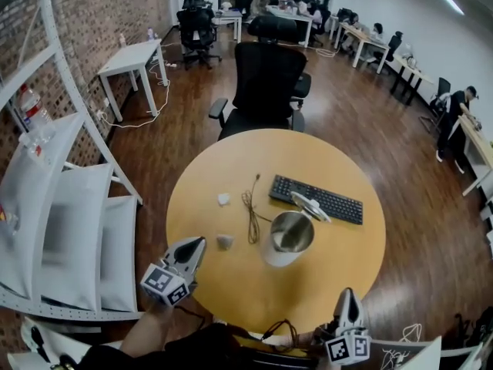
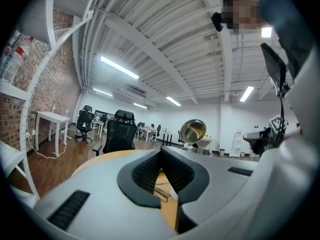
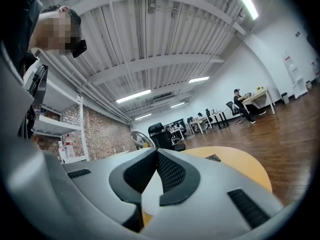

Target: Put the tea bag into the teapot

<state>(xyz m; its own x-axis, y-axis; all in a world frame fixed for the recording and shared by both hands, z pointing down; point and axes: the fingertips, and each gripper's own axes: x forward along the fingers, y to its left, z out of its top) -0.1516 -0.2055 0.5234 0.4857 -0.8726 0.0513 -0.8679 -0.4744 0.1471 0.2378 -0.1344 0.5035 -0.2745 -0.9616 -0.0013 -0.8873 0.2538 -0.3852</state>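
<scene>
On the round yellow table (image 1: pixel 339 276) stands a metal teapot (image 1: pixel 290 236) with its top open; it also shows in the left gripper view (image 2: pixel 193 131) and as a rim in the right gripper view (image 3: pixel 139 140). Two small pale tea bags lie left of it, one farther (image 1: pixel 223 199) and one nearer (image 1: pixel 224 241). My left gripper (image 1: pixel 198 243) (image 2: pixel 161 151) hovers just left of the nearer bag, shut, with nothing between its pads. Near the table's front right edge, my right gripper (image 1: pixel 348 293) (image 3: pixel 156 151) points toward the teapot, also shut and holding nothing visible.
A black keyboard (image 1: pixel 316 199) lies behind the teapot, with a white and silver piece (image 1: pixel 310 205) on its near edge. A thin cable (image 1: pixel 250 210) runs between the tea bags and the teapot. A black office chair (image 1: pixel 266 83) stands behind the table; white shelving (image 1: pixel 69 230) fills the left.
</scene>
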